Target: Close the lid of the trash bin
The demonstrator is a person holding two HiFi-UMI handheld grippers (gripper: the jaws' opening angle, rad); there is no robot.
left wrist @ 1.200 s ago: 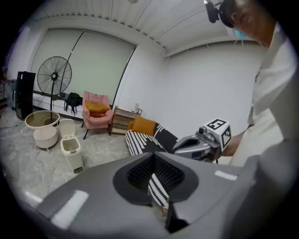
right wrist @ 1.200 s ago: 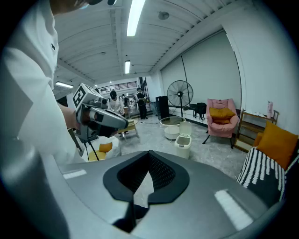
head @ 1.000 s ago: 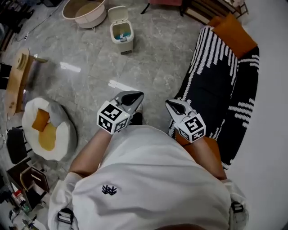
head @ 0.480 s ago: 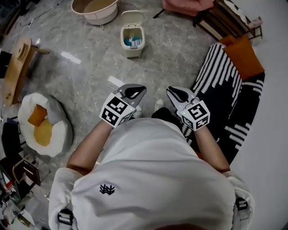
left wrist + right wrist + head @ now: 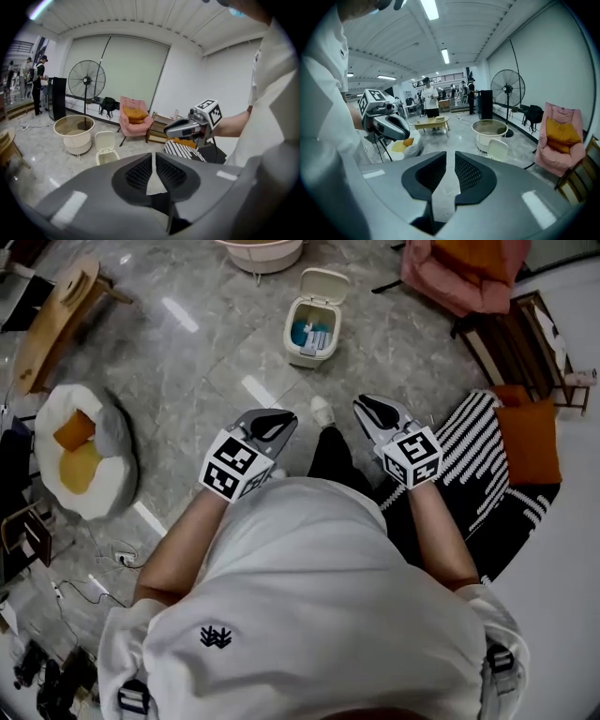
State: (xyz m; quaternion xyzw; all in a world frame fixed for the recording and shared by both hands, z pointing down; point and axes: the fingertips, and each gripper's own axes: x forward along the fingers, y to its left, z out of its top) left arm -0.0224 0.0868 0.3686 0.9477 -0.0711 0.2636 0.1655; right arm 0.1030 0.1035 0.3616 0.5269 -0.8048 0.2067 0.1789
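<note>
1. Two pairs of fingers, and neither has anything between them. The left gripper point(image 5: 153, 156) has its fingers point(image 5: 138, 172) drawn together to a thin slit at the tips. The right gripper point(image 5: 449, 161) has its fingers point(image 5: 469, 174) parted, having just been opening, and only floor point(image 5: 206, 362) shows in the gap.
2. From the head view, both grippers are held side by side in front of the person's white shirt point(image 5: 319, 596). They are well apart from the trash bin point(image 5: 302, 354) and their tips angle toward it.
3. The bin stands on the floor ahead of them with its lid point(image 5: 326, 283) raised at the far side. Only the head view looks into it, and blue things lie inside.
4. The left gripper view sees the bin low and from the front, just beside a round tub point(image 5: 75, 133). Behind them are a pink armchair point(image 5: 135, 117) and a standing fan point(image 5: 86, 82). The right gripper reaches in from the right.
5. In the right gripper view only the white lid peeps over the right finger. This view alone shows a low wooden table point(image 5: 431, 123) and people standing far back.
6. An egg-shaped cushion point(image 5: 80, 460) lies on the floor to the left, and a striped rug point(image 5: 469, 456) to the right.
</note>
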